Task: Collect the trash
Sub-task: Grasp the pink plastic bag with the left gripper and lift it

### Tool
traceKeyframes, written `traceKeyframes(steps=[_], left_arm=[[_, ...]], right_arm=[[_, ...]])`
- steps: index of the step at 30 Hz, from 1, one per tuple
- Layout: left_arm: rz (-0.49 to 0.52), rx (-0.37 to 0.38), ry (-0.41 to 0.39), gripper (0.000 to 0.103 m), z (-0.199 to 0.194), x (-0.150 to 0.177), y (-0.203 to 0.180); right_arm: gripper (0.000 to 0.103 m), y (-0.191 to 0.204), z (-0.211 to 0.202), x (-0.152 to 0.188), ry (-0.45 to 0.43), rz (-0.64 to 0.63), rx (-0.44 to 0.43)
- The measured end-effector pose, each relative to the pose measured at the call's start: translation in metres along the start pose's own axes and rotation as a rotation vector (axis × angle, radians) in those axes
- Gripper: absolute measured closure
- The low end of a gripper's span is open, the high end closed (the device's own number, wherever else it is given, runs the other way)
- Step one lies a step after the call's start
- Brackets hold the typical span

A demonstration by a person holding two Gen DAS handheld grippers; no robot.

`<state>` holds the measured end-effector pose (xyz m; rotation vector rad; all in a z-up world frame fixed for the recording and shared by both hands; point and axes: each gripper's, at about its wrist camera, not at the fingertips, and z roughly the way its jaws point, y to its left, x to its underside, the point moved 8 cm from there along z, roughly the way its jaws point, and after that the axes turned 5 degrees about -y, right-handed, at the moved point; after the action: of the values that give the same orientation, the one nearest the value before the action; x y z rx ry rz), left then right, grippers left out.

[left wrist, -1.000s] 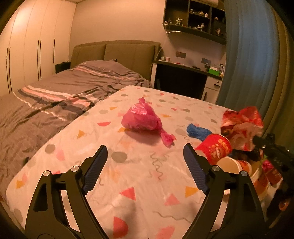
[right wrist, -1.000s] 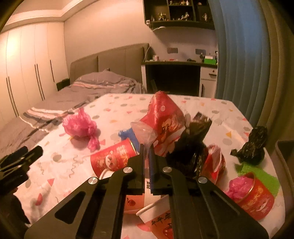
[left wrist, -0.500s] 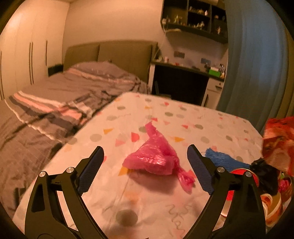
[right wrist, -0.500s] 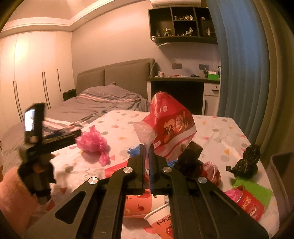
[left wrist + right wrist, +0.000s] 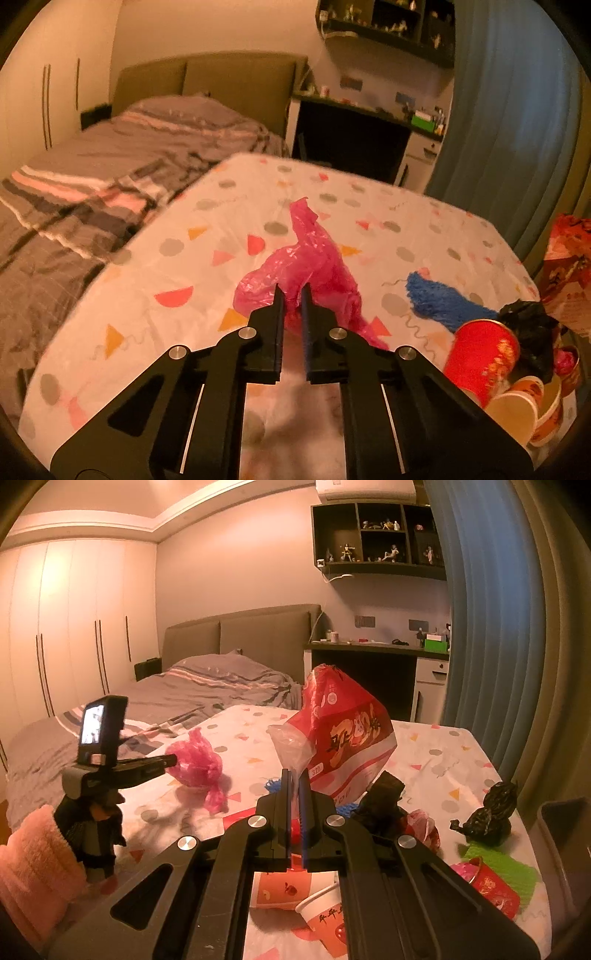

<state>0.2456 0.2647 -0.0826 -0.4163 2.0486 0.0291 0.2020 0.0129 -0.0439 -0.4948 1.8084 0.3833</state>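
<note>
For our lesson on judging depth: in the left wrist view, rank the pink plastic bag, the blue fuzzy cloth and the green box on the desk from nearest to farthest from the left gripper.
1. Pink plastic bag: between the closing jaws of the left gripper.
2. Blue fuzzy cloth: on the table, to the right.
3. Green box: on the far desk, upper right.

A home bedroom: a made bed (image 5: 221, 686) with padded headboard (image 5: 240, 635) mid-frame, wardrobes (image 5: 66, 627) at left, a desk (image 5: 376, 653) under figurine shelves (image 5: 376, 535) upper right.

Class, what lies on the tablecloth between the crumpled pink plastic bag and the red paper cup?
A fuzzy blue cloth lies between the crumpled pink plastic bag and the red paper cup, seen in the left wrist view.
</note>
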Motion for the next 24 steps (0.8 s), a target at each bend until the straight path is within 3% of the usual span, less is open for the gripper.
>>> traceKeyframes(steps=[10,15,24], left_arm=[[0.025,0.012,-0.185,0.096,-0.105,-0.029,-0.036],[0.045,0.042,-0.219,0.096,-0.138,-0.032,-0.065],[0.129,0.122,-0.231,0.096,-0.164,-0.015,-0.141]], right_arm=[[0.099,0.002,-0.041,-0.020,-0.079,-0.017,-0.012],[0.099,-0.005,-0.069,-0.025,-0.113,-0.014,-0.004],[0.099,-0.041,-0.112,-0.019,-0.138,-0.004,0.074]])
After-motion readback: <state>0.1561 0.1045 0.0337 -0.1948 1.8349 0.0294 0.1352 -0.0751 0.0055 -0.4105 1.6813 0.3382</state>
